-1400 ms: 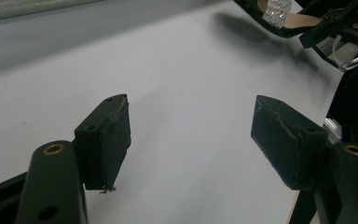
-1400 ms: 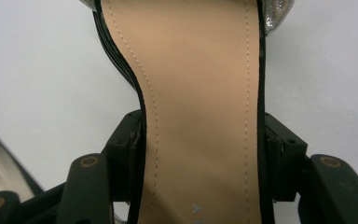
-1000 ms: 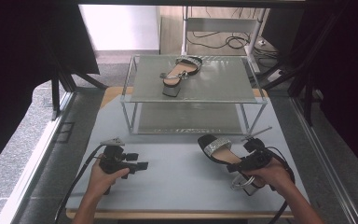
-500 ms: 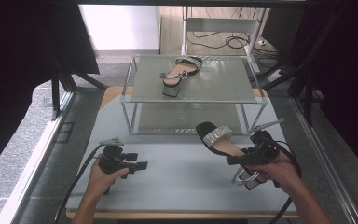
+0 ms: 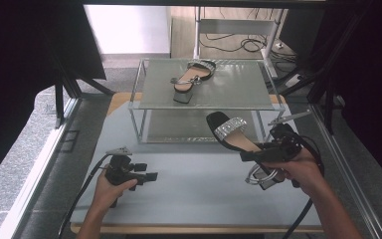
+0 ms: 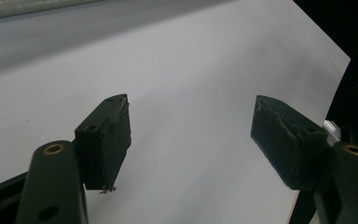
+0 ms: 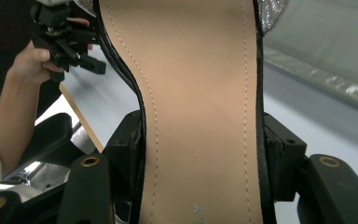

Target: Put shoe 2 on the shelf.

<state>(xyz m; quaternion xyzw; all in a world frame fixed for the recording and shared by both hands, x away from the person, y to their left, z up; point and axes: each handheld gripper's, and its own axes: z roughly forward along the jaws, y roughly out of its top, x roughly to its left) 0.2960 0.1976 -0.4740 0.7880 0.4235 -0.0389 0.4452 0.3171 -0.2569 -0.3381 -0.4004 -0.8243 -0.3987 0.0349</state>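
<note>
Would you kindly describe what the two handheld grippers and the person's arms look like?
Both are black. The left gripper carries a grey three-cornered plate; its blocky pads sit on arms with brass-ringed holes. The right gripper has the same jaws. A black cable trails from each. Forearms are bare.

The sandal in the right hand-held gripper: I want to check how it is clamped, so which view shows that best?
The right gripper view: the sandal fills the gap, and both pads press its black edges at the narrow waist. The high view shows the whole sandal lifted over the table, its grip point hidden. The left gripper view faces bare table.
</note>
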